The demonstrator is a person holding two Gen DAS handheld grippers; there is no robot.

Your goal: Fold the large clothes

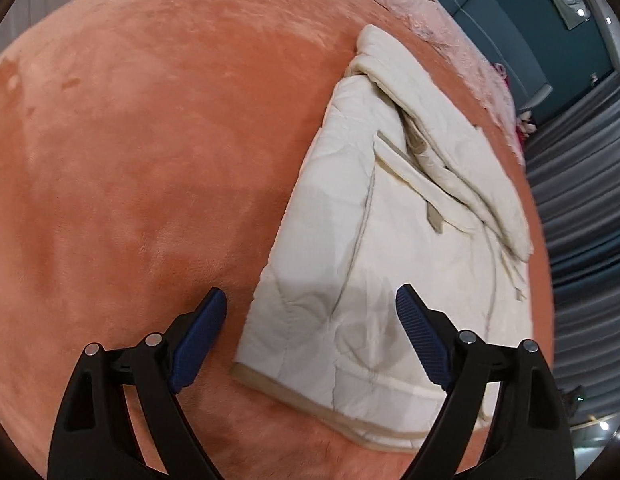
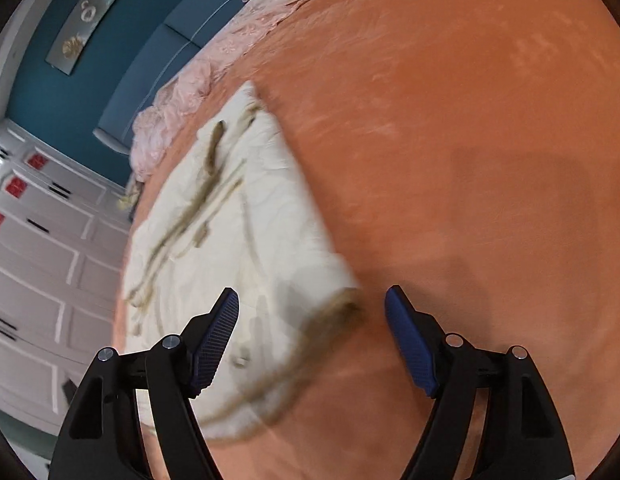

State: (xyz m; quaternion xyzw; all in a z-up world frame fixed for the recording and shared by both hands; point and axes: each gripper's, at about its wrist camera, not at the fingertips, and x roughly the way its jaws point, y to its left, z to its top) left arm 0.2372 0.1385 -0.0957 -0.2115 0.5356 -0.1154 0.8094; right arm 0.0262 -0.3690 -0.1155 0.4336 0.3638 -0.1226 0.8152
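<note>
A: Garment (image 1: 389, 248) status: cream, quilted and padded, lying flat on the orange blanket (image 1: 130, 160) that covers the bed. In the left wrist view it sits to the right of centre, with a sleeve folded across its upper part and a tan-trimmed hem nearest the camera.

B: Left gripper (image 1: 311, 304) state?

A: Jaws spread wide, holding nothing. It hovers above the hem corner; one finger is over bare blanket, the other over the cloth.

B: Right gripper (image 2: 311, 306)?

A: Also spread wide and empty. In its view, which is motion-blurred, the garment (image 2: 238, 240) lies to the left, and its near trimmed corner sits between the fingers. Pink lace bedding (image 2: 182, 96) lies beyond the garment's far end, against a blue headboard (image 2: 158, 80).

B: Handling properties?

A: Judged soft, bulky and fairly light. Padding will resist a sharp crease and may spring back. The layers may slide on one another.

B: Recommended grip points?

A: The two hem corners, on the bound trim. Pinch through all layers before lifting toward the collar.
</note>
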